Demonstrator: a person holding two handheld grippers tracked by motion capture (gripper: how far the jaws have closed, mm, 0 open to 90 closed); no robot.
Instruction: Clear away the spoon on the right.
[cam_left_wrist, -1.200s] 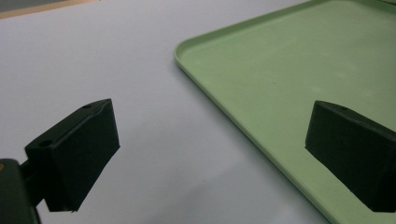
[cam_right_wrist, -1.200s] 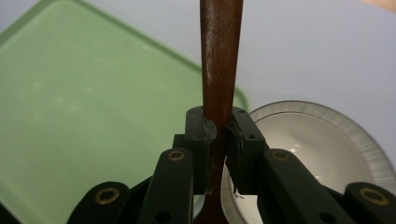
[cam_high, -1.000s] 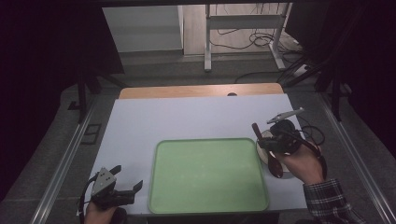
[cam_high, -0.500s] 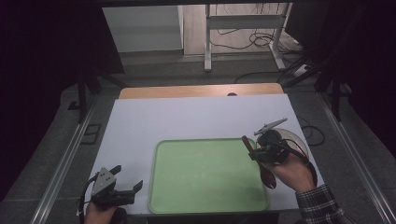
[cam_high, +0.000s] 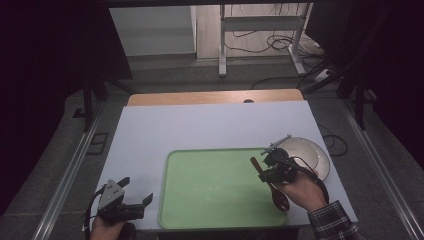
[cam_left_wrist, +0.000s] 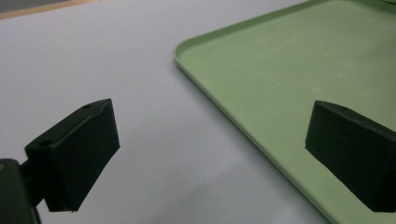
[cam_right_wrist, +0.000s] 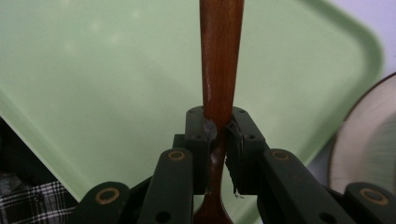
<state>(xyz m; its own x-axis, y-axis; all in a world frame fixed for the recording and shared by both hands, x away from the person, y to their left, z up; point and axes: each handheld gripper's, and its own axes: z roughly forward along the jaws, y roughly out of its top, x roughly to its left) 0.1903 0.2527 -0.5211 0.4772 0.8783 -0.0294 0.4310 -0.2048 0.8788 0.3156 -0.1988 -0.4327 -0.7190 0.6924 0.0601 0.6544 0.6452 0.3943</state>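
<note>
A brown wooden spoon (cam_high: 277, 192) hangs over the right part of the green tray (cam_high: 215, 190), handle end toward the far side, bowl end by the person's hand. My right gripper (cam_high: 266, 173) is shut on its handle. In the right gripper view the two pads clamp the spoon handle (cam_right_wrist: 219, 70) at my right gripper (cam_right_wrist: 218, 135), with the tray (cam_right_wrist: 93, 70) below. My left gripper (cam_high: 136, 190) rests at the table's near left corner, open and holding nothing. In the left gripper view my left gripper (cam_left_wrist: 212, 123) points at the tray's (cam_left_wrist: 289, 70) near left corner.
A white bowl with a dark rim (cam_high: 312, 154) stands on the table just right of the tray, and its edge shows as the bowl (cam_right_wrist: 369, 135) in the right gripper view. The white tabletop (cam_high: 200, 127) stretches beyond the tray to a wooden strip at the back.
My right gripper has come down and leftward with the spoon, from above the white bowl to above the tray's right side. The bowl is now uncovered. The left gripper has stayed put.
</note>
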